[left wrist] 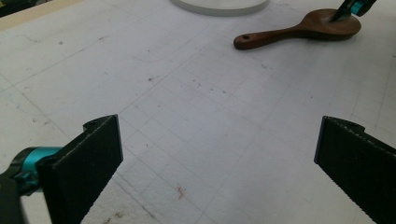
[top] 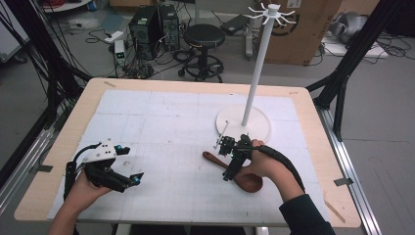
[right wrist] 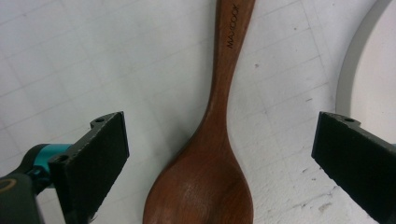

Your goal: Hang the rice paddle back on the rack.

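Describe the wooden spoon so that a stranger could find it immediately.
Start at the white stand with a tall pole, on the table's right half. Just in front of its round base lies the spoon, under the open right gripper. It is the one dark brown wooden thing on the white mat.

The high view looks forward and down over the whole table (top: 58, 147) from the person's side. The left gripper view sits low, looking across the mat toward the spoon (left wrist: 299, 30) at upper right of its frame. The right gripper view looks almost straight down, close over that same spoon (right wrist: 210, 154), centre frame.
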A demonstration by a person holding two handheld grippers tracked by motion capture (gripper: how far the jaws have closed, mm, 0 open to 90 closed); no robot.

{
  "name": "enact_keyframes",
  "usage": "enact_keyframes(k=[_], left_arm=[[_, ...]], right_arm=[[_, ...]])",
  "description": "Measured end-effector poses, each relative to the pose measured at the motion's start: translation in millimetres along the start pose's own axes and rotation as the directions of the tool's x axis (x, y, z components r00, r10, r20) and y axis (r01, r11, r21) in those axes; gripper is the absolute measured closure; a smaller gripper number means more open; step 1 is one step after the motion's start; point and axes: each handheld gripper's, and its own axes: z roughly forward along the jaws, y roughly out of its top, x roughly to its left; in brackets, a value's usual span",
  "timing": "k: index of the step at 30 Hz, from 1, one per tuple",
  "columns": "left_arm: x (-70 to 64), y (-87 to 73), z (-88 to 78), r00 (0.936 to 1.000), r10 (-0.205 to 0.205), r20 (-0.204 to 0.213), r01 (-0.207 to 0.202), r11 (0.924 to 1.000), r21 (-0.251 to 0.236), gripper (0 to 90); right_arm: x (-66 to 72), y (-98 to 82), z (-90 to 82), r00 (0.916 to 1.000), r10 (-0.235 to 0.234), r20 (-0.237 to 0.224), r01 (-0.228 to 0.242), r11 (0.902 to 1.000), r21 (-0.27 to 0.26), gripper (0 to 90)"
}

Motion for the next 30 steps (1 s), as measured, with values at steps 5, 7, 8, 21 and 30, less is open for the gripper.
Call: enact_keyframes(k=[5, 7, 8, 21, 30], left_arm=[[-0.5, 0.1, 0.5, 1.0000, 0.003, 0.000, -0.003, 1.0000, 0.006, 1.7], [-0.9, 0.1, 0.6, 1.0000, 0.003, 0.001, -0.003, 1.0000, 0.006, 1.7], [-0.8, 0.1, 0.4, 1.0000, 0.004, 0.002, -0.004, 1.0000, 0.007, 1.7], [-1.9, 0.1, 0.5, 1.0000, 0.003, 0.001, -0.003, 1.0000, 0.005, 1.7], [-0.9, 0.2, 0.1, 1.0000, 0.003, 0.001, -0.003, 1.0000, 0.006, 1.7]], right_arm=[[-0.5, 2.1, 5.7, 0.9999, 0.003, 0.012, -0.004, 0.9996, 0.028, 4.3], [-0.7, 3.0, 7.3, 1.0000, 0.003, 0.007, -0.003, 0.9995, 0.031, 5.4], [-1.0, 3.2, 7.8, 1.0000, 0.002, 0.006, -0.002, 0.9995, 0.033, 7.2], [-5.9, 11.9, 20.6, 0.9989, 0.046, -0.002, -0.046, 0.9969, 0.064, 25.8], [-14.2, 14.6, 24.5, 0.9946, 0.103, -0.016, -0.102, 0.9929, 0.062, 42.5]])
